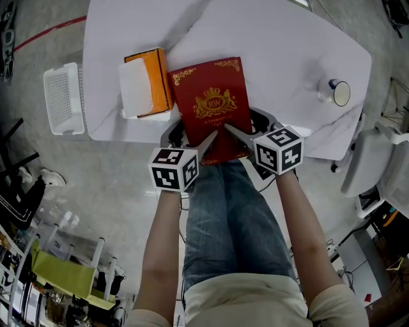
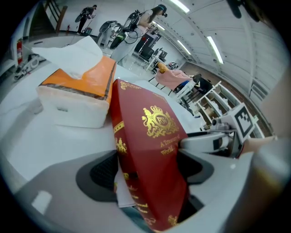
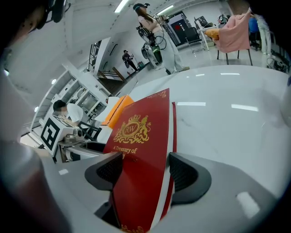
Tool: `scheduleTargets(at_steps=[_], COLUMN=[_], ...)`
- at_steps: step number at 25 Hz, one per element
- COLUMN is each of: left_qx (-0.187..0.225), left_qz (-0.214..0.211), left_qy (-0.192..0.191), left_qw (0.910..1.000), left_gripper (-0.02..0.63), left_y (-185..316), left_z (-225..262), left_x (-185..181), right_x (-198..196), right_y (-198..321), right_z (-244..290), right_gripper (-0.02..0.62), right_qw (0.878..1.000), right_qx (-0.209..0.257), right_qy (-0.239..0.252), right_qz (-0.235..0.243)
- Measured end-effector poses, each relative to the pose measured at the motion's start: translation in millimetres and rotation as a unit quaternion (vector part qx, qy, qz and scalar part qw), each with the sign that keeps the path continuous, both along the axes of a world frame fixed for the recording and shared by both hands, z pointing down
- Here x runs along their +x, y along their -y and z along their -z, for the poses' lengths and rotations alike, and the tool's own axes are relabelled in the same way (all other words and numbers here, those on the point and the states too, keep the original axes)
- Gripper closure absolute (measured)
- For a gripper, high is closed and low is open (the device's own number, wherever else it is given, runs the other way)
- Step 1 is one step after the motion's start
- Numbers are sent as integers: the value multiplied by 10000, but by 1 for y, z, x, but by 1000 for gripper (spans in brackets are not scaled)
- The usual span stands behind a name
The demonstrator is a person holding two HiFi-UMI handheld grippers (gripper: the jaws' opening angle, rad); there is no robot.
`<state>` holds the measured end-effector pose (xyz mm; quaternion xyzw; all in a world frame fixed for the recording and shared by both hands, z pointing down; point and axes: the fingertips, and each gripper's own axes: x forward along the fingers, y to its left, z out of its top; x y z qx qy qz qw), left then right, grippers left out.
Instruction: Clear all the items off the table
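Head view: book (image 1: pixel 211 102) over table (image 1: pixel 281 57) edge

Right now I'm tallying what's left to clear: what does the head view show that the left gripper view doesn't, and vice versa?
Head view only: the white mug near the right end of the table and the white basket beside its left edge. Left gripper view only: the red book's gold-printed spine and distant people. Both: the book, the orange tissue box and the left gripper closed on it.

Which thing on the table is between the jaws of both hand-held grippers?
The red book with the gold crest; the orange tissue box and the mug sit untouched.
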<state>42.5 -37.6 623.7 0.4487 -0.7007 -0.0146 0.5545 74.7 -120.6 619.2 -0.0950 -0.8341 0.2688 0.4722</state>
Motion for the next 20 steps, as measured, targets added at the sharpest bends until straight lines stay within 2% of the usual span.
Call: scheduleTargets(at_steps=[5, 20], left_qx=[9, 188], left_qz=[48, 268], left_qy=[-1, 385], left_qw=[10000, 9987], left_gripper=[204, 239], left_y=[0, 1], left_z=[2, 36], left_x=[-2, -13], right_x=[-1, 2], right_y=[-1, -3], right_z=[3, 31], right_gripper=[273, 278], right_qw=[9999, 9993], right_qx=[140, 287], right_qy=[15, 118], right_qz=[-37, -193])
